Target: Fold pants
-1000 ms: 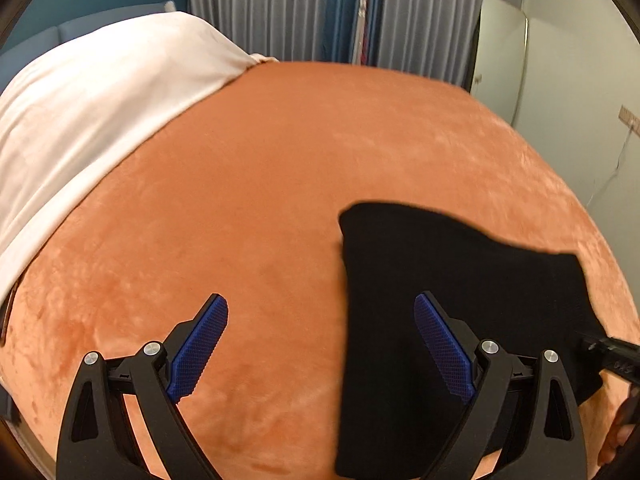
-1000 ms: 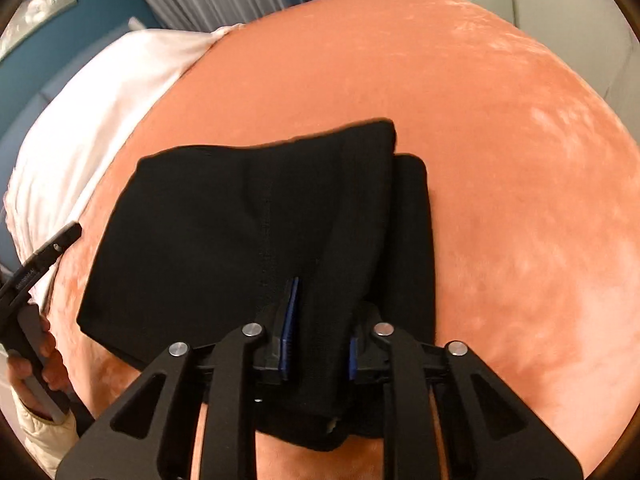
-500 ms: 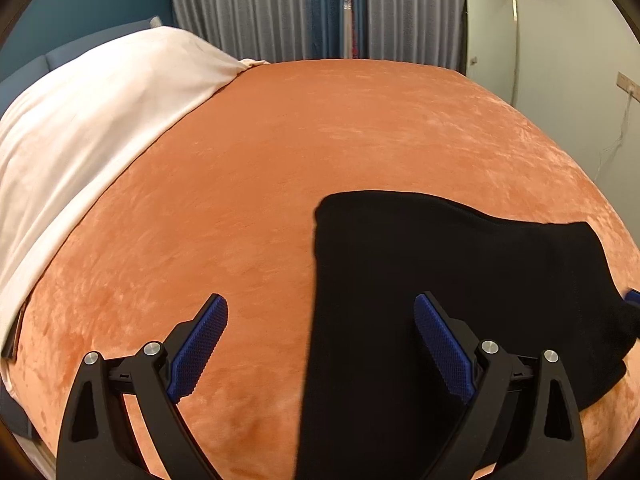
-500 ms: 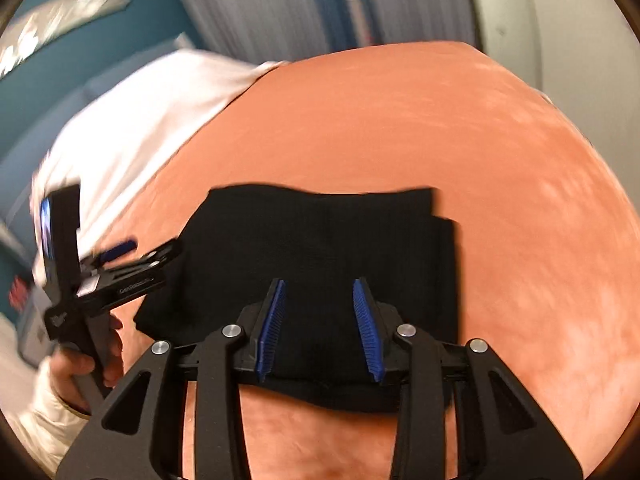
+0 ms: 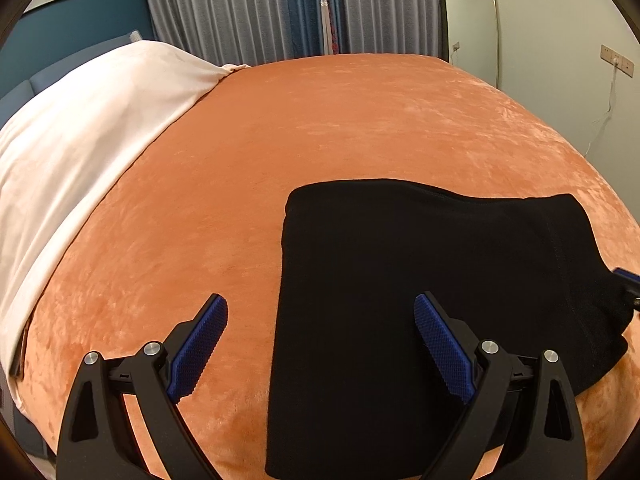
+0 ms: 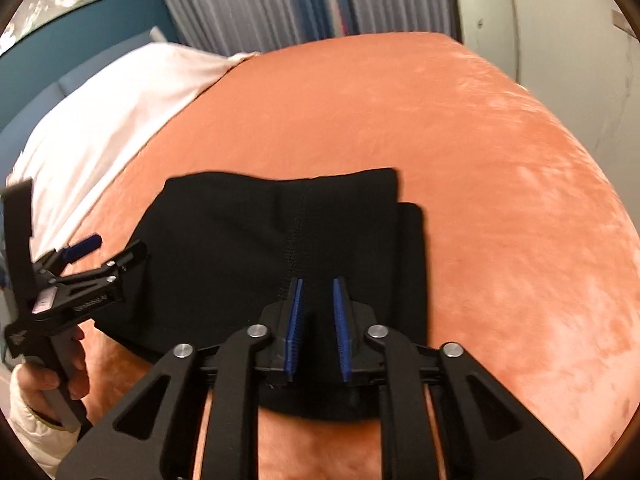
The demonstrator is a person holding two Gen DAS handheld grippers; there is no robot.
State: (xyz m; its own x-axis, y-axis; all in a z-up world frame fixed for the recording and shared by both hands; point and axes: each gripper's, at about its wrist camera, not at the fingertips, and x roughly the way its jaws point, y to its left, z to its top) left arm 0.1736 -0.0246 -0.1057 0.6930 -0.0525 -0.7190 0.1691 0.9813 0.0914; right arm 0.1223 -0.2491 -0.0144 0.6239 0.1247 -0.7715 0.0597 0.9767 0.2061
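**Folded pants on bed, both hand-held grippers clear of the cloth**

Orange plush bedding is seen in the left wrist view, with a cream blanket at the far left and grey curtains behind. Black pants lie folded on the bed, right of centre. The left hand-held gripper is held wide open above the pants' left edge; nothing is gripped.

Right wrist view: the folded pants are seen flat on the bedding. The right hand-held gripper has just been closing; a narrow gap remains, with no cloth between the pads. The person's hand is seen at lower left.
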